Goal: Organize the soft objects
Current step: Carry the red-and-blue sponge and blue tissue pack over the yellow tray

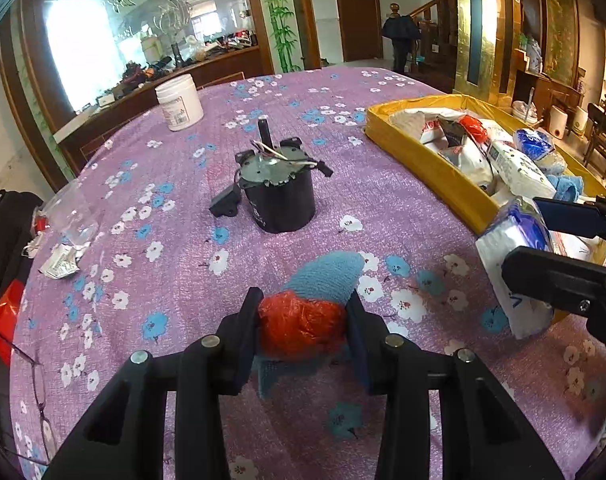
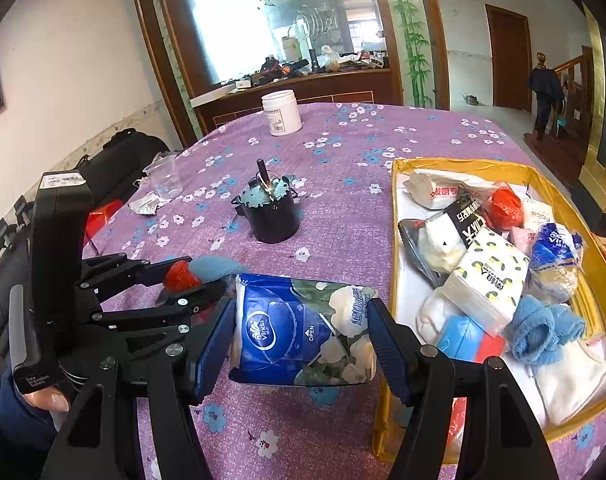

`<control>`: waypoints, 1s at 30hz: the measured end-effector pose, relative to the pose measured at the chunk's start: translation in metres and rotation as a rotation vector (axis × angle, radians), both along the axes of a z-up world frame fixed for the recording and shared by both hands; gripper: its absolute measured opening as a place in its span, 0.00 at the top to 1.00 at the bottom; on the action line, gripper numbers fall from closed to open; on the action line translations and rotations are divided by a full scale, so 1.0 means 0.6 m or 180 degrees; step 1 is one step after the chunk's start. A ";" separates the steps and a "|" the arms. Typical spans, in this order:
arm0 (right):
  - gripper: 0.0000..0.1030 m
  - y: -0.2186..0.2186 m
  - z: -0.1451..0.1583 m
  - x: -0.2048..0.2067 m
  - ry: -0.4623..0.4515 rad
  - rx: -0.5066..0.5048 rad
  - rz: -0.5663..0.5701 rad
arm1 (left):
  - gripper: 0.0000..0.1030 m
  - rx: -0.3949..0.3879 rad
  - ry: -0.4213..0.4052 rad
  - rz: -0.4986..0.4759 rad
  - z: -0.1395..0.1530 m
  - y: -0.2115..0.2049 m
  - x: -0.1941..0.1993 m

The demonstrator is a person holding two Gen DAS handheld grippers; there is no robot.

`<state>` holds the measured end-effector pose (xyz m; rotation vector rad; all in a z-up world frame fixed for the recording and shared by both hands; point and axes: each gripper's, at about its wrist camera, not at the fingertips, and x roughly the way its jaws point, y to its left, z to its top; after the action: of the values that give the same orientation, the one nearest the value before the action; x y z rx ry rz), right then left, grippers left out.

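While our left gripper (image 1: 303,320) pinches the red ball (image 1: 303,326) over the blue cloth (image 1: 323,276), our right gripper (image 2: 301,336) clamps the tissue pack (image 2: 303,332) just left of the yellow tray (image 2: 395,248).

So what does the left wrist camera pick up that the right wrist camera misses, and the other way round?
Only the left wrist view shows thin-framed spectacles lying at the table's near-left edge.

Only the right wrist view shows a hand on the left gripper's handle, and the tissue pack's blue printed face.

Both show the red crinkly plastic ball squeezed in the left gripper, the blue-and-white soft tissue pack clamped in the right gripper, the black cylindrical motor, the white plastic jar and the yellow cardboard tray of soft items.
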<state>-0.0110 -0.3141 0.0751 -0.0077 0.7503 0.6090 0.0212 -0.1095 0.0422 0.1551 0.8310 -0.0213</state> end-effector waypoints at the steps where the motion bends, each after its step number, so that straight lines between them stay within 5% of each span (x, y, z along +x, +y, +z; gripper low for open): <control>1: 0.31 -0.003 0.001 -0.001 -0.0004 0.0013 -0.0016 | 0.63 0.0006 -0.0019 0.0006 0.002 -0.002 -0.001; 17: 0.31 -0.059 0.017 -0.006 -0.0015 0.0193 -0.0210 | 0.63 0.0088 -0.0087 -0.0098 0.019 -0.040 -0.008; 30: 0.31 -0.148 0.030 0.021 0.0011 0.0452 -0.0589 | 0.63 -0.0163 -0.0090 -0.0195 0.052 -0.060 0.009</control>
<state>0.0014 -0.4028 0.0929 0.1917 0.7008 0.4844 0.0268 -0.1456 0.0735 0.1322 0.7967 -0.0977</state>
